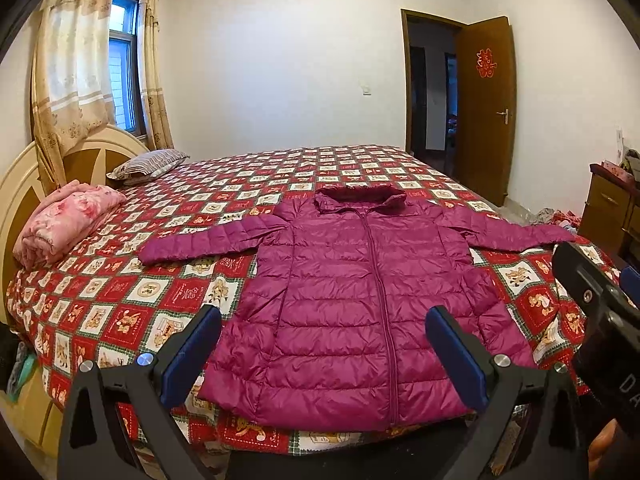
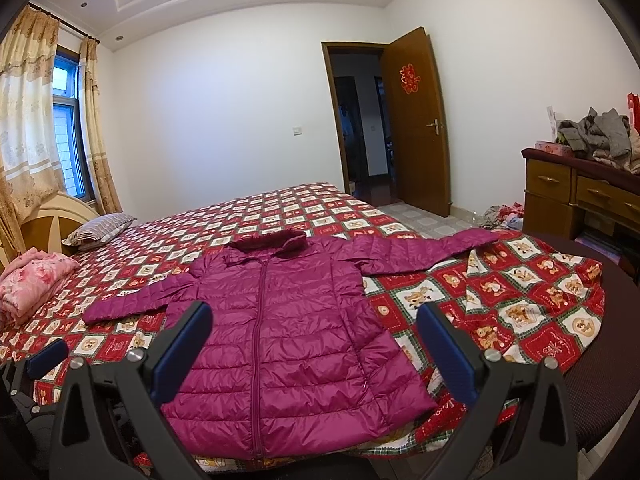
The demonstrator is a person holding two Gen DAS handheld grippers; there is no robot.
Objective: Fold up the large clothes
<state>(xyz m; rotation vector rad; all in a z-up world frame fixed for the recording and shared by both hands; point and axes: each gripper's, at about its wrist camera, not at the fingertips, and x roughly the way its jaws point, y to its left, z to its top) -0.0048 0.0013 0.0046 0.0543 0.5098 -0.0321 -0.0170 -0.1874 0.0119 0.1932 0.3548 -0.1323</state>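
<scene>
A magenta puffer jacket (image 1: 352, 304) is laid flat, front up, on the bed (image 1: 120, 312), zip closed, hem toward the near edge, collar toward the far wall. Both sleeves are spread outward; the right-hand sleeve (image 2: 428, 250) is stretched toward the bed's corner. A red checked bedspread (image 2: 532, 312) is seen under the jacket, draped over the near corner.

Left gripper (image 1: 324, 356): jaws held wide apart, nothing between them, poised above the jacket's lower half. Its blue pads (image 1: 192, 356) are seen clear of the fabric. Right gripper (image 2: 316, 352): likewise spread wide and empty, held over the hem region. Whether either touches the cloth cannot be told for certain; none appears pinched.

The right gripper is also glimpsed at the right margin of the left view.

A folded pink quilt (image 1: 64, 224) and a striped pillow (image 1: 148, 164) are noted by the headboard. A door (image 2: 416, 120) stands open at the far right; a dresser (image 2: 576, 196) piled with clothes is beside it.
</scene>
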